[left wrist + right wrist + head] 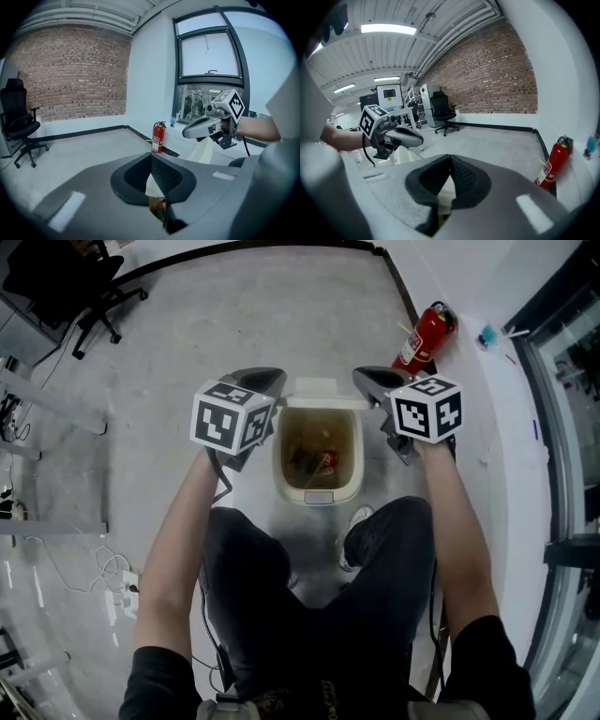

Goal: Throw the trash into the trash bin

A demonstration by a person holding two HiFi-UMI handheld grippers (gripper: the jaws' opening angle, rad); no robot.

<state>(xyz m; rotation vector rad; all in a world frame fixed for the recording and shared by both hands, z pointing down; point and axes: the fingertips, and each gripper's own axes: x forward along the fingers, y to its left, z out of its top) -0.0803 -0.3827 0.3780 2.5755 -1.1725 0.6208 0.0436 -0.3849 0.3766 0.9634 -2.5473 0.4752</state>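
Observation:
A cream trash bin (pixel 281 460) stands on the floor in front of the person, its lid (pixel 314 390) flipped up at the far side. Inside lies mixed trash (pixel 315 461), some of it red and green. My left gripper (pixel 270 381) hovers just left of the bin's rim, jaws together with nothing between them. My right gripper (pixel 364 377) hovers just right of the rim, also shut and holding nothing. Below the closed jaws of my left gripper (pixel 151 157), the left gripper view shows a sliver of trash (pixel 157 206). In the right gripper view, my right gripper (pixel 450 160) faces the left gripper (pixel 419 139).
A red fire extinguisher (pixel 422 338) stands by the wall at the far right. The person's shoe (pixel 356 523) sits at the bin's near right corner. A black office chair (pixel 84 287) is far left, with desk frames and cables (pixel 117 592) along the left.

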